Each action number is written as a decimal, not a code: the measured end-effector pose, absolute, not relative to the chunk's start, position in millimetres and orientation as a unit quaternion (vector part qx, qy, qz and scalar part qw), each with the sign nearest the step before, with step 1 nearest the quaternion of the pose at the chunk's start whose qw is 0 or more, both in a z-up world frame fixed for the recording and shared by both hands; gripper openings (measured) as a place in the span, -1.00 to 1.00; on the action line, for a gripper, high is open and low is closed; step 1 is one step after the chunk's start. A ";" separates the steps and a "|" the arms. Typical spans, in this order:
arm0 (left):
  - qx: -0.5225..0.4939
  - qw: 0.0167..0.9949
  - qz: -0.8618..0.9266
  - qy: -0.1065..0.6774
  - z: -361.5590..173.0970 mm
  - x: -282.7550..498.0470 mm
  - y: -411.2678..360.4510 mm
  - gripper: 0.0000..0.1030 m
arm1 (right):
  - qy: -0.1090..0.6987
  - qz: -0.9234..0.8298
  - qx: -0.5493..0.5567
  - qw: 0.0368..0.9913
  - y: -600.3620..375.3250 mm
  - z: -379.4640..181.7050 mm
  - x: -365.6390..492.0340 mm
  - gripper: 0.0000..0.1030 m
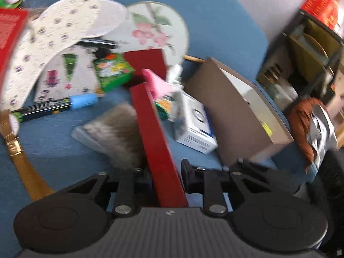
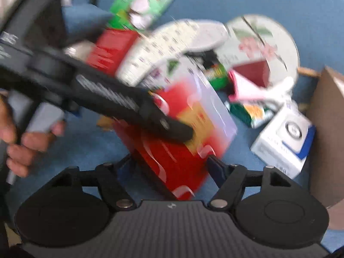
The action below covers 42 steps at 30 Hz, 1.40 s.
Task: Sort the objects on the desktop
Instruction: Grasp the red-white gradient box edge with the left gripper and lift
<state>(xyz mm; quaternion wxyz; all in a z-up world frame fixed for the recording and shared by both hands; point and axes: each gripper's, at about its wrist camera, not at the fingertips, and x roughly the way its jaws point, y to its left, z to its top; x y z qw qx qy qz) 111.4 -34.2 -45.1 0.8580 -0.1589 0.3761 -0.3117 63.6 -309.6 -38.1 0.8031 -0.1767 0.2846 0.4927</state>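
Observation:
My left gripper (image 1: 164, 172) is shut on the edge of a thin red box (image 1: 157, 133), held above the blue table. In the right wrist view the same red box (image 2: 172, 150) with white swirls and a yellow label sits between the fingers of my right gripper (image 2: 172, 165), which is shut on its lower end. The left gripper (image 2: 167, 126) reaches in from the left there and clamps the box higher up. The frames are blurred.
On the blue tabletop (image 1: 53, 142) lie a floral fan (image 1: 154, 25), patterned insoles (image 1: 53, 34), a green box (image 1: 112, 71), a blue-capped marker (image 1: 53, 107), a brush (image 1: 116, 131), a gold watch (image 1: 13, 137), a white box (image 1: 195, 126) and an open brown carton (image 1: 232, 111).

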 end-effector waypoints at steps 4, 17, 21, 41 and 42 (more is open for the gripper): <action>-0.144 0.860 -0.321 0.369 -42.5 101.1 -43.3 -0.56 | 0.264 0.491 -0.188 0.809 -310.3 -26.7 52.1 0.40; -0.122 0.891 -0.234 0.370 -46.8 113.3 -30.8 0.39 | 0.348 0.460 -0.136 0.806 -320.3 -64.8 71.6 0.77; -0.123 0.898 -0.202 0.370 -50.3 122.7 -19.9 0.48 | 0.336 0.458 -0.130 0.813 -317.3 -69.6 74.1 0.82; -0.133 0.890 -0.258 0.351 -57.4 126.5 -28.7 -0.21 | 0.332 0.435 -0.071 0.834 -317.2 -70.1 81.2 0.72; -0.139 0.889 -0.256 0.353 -56.2 123.9 -27.4 -0.22 | 0.332 0.437 -0.072 0.833 -319.2 -68.7 79.0 0.69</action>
